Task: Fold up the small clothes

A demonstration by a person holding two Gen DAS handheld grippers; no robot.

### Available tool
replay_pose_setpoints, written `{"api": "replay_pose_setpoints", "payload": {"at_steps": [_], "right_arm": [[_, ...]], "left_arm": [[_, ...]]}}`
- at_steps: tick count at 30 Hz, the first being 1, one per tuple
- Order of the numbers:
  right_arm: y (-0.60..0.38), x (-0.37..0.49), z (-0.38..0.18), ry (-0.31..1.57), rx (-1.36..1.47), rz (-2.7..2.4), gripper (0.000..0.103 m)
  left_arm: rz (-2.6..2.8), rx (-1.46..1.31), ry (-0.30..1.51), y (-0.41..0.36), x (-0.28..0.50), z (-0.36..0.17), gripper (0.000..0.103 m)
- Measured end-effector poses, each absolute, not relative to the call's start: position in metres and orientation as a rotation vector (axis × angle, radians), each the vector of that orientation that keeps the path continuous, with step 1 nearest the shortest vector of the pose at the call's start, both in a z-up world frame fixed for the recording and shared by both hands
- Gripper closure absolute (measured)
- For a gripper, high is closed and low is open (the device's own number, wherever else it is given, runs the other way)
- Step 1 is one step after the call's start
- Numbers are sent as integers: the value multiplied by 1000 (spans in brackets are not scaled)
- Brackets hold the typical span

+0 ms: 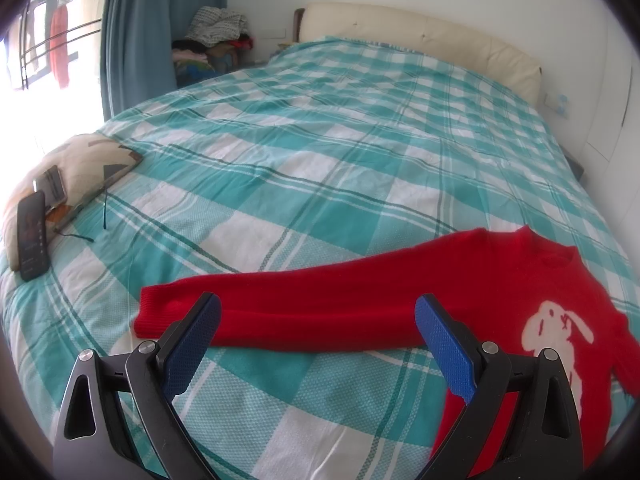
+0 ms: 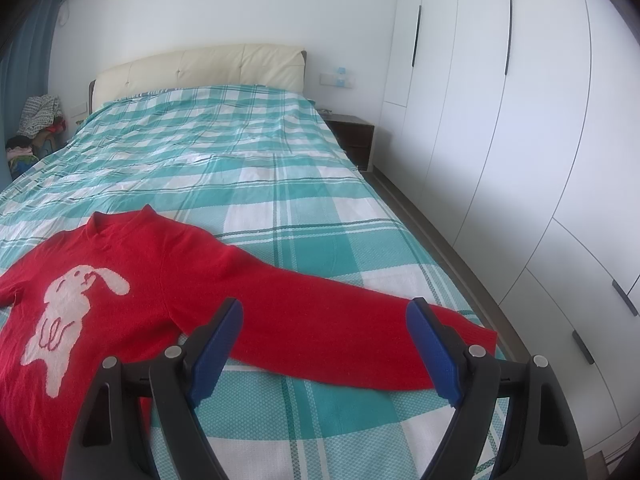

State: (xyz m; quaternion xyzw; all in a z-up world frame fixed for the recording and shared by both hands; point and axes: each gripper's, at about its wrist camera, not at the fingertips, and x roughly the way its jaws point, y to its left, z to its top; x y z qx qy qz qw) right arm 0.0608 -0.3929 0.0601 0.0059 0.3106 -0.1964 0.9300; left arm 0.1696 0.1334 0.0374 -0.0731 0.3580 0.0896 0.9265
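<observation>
Two wide-open claws, left and right, hover over a red sweater; phones lie far left; bedspread beyond lies bare.

Small red knit sweater w/ white rabbit motif lies flat, face up, on teal-white plaid bedspread, both sleeves spread.

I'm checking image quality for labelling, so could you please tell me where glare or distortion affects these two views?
Left wrist view: the window is blown out white, and the bed bulges from fisheye. Right wrist view: evenly lit, but the wardrobe doors curve strongly.
</observation>
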Motion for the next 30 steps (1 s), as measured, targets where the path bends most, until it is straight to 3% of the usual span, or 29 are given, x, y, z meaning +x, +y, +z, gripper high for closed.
{"api": "replay_pose_setpoints", "payload": {"at_steps": [30], "right_arm": [[-395, 62, 57, 640, 22, -399, 20]], "left_arm": [[183, -149, 735, 133, 170, 38, 5]]}}
